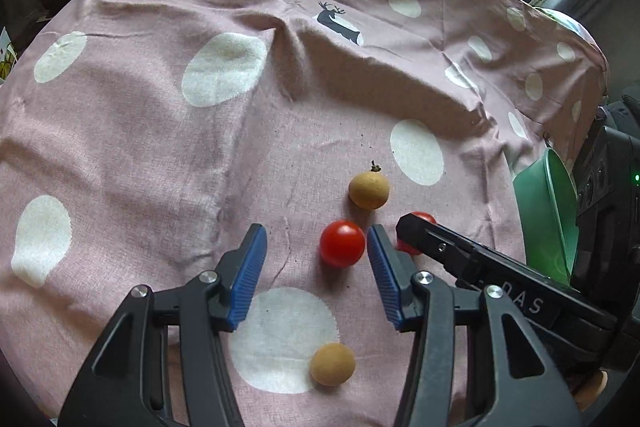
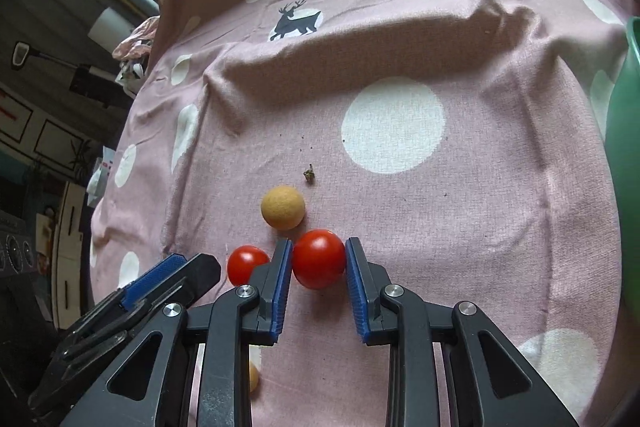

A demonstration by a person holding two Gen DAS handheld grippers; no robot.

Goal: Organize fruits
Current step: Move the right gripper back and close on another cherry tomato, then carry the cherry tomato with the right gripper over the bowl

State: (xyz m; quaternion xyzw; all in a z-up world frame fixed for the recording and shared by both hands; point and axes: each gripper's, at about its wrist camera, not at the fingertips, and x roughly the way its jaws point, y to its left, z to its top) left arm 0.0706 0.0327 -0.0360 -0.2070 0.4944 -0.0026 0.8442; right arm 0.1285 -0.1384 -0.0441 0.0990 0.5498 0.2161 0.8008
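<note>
With my right tongs (image 2: pixel 316 267) pinched on a tomato (image 2: pixel 319 259) lying on the spotted cloth (image 2: pixel 440 227), I'd lift gently toward the green bowl (image 2: pixel 626 163); left tongs (image 1: pixel 316 259) hang half-open, empty.

cloth (image 1: pixel 160 147): woven, matt | tomato (image 2: pixel 319 259): glossy, smooth

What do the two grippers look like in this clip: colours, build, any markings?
Both match: the left gripper and right gripper have black plastic frames with triangular cut-outs, silver pivot screws, and fingers faced with ribbed blue pads. The right gripper's body shows pale lettering reading "DAS". No sleeves or cables show.
</note>
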